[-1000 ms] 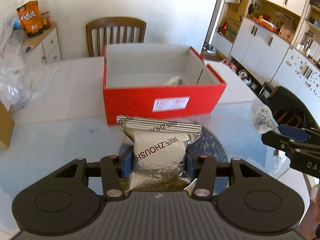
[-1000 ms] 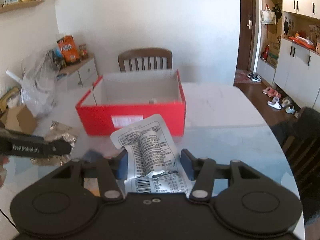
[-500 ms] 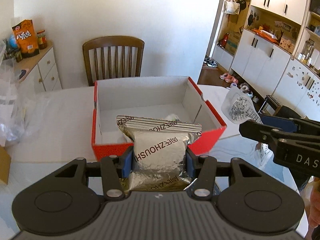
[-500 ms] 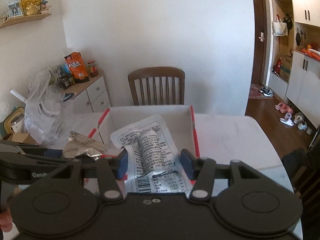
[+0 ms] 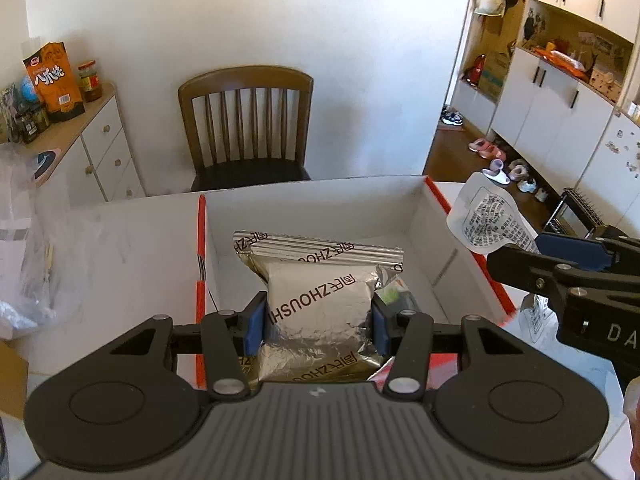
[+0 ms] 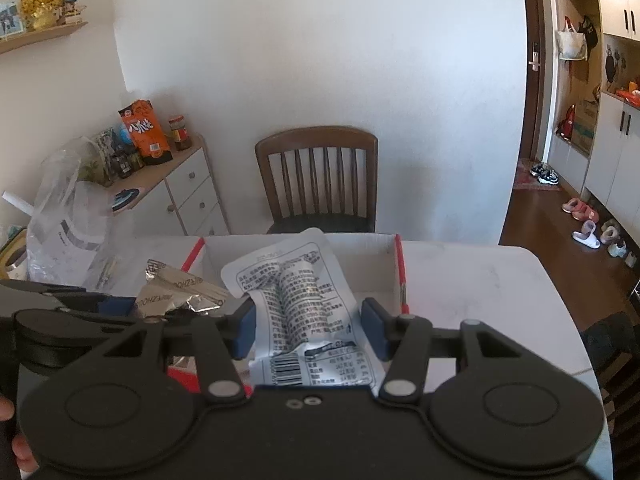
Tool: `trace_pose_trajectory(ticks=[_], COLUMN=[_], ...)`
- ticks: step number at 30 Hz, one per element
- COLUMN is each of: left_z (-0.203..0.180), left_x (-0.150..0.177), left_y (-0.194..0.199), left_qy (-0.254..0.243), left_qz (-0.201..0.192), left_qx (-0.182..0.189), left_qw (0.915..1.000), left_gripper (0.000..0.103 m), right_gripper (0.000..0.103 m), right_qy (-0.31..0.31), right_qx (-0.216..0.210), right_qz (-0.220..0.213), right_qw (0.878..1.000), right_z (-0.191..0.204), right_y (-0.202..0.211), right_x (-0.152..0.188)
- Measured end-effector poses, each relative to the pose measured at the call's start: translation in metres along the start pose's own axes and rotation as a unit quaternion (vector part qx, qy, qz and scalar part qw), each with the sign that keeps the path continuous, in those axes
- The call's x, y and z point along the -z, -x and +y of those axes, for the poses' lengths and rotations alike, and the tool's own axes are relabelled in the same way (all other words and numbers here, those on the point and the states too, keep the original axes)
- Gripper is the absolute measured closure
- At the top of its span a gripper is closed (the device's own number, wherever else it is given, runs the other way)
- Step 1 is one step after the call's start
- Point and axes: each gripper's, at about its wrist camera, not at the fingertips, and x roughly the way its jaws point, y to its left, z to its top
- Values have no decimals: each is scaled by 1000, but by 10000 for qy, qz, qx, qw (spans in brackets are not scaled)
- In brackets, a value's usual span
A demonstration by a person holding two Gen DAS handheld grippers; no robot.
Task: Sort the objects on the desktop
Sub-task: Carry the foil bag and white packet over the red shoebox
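My left gripper (image 5: 318, 322) is shut on a silver foil snack packet (image 5: 320, 304) and holds it over the open red box (image 5: 472, 272) with a white inside. My right gripper (image 6: 308, 328) is shut on a white printed pouch (image 6: 296, 292), held over the same box (image 6: 400, 272). In the left wrist view the right gripper (image 5: 576, 256) and its pouch (image 5: 488, 220) hang above the box's right wall. In the right wrist view the left gripper (image 6: 108, 306) and the foil packet (image 6: 180, 288) sit at the left. A green item (image 5: 390, 292) lies in the box.
A wooden chair (image 5: 246, 120) stands behind the white table (image 5: 120, 240). A clear plastic bag (image 5: 20, 240) sits at the table's left. A white drawer cabinet (image 5: 100, 140) carries an orange snack bag and jars. Another pouch (image 5: 536, 316) lies on the table, right of the box.
Both grippers have risen and moved forward with their packets, from in front of the red box to over its open inside.
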Motion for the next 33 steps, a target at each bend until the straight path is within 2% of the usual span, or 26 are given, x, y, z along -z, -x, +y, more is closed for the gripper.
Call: trace_pose_trajectory(ticks=[12, 27, 33], left_z=[9, 3, 2], left_x=[-20, -24, -25], left_y=[-63, -125, -143], left_qy=[-61, -502, -569], left_qz=[510, 1094, 1343], left_qx=[-133, -297, -257], left_qw=[9986, 9923, 9890], left_gripper=[53, 53, 52], right_gripper=[50, 50, 50], right_qy=[-38, -5, 46], right_qx=[94, 233, 234], right_qz=[349, 1066, 1301], right_qw=[9993, 9940, 9912], right_z=[-8, -19, -20], right_y=[-65, -137, -157], right_x=[-18, -12, -12])
